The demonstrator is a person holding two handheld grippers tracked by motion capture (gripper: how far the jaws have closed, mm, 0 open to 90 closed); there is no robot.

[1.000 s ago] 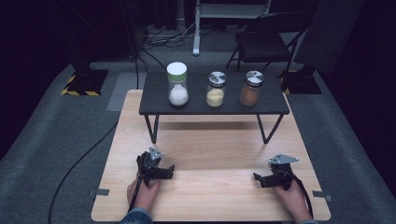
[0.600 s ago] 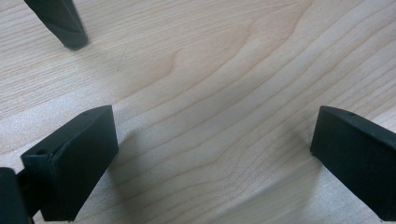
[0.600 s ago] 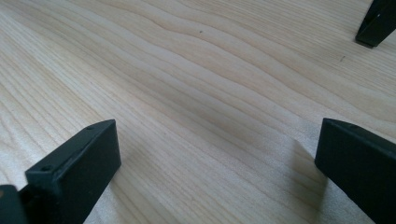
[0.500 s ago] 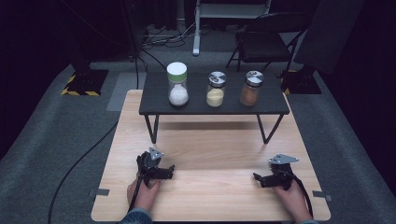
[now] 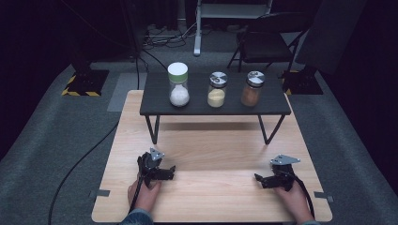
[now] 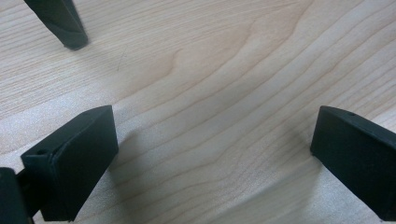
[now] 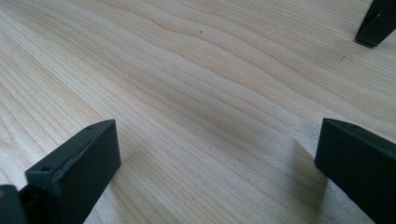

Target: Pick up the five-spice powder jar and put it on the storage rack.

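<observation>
Both grippers rest low on the wooden table (image 5: 211, 150) with their jaws spread wide and nothing between them, the left gripper (image 5: 170, 172) pointing toward the right gripper (image 5: 257, 178), which points back at it across bare wood. Ahead of them, well apart from either, stands a black shelf (image 5: 155, 101) on thin legs, one leg tip (image 6: 63, 25) showing beyond the left gripper's jaws. On the shelf stand three jars in a row: a green-lidded jar (image 5: 178, 84) of white grains nearest the left gripper's side, a yellow-filled jar (image 5: 217, 90) in the middle, and a brown-filled jar (image 5: 252, 88) toward the right gripper's side.
</observation>
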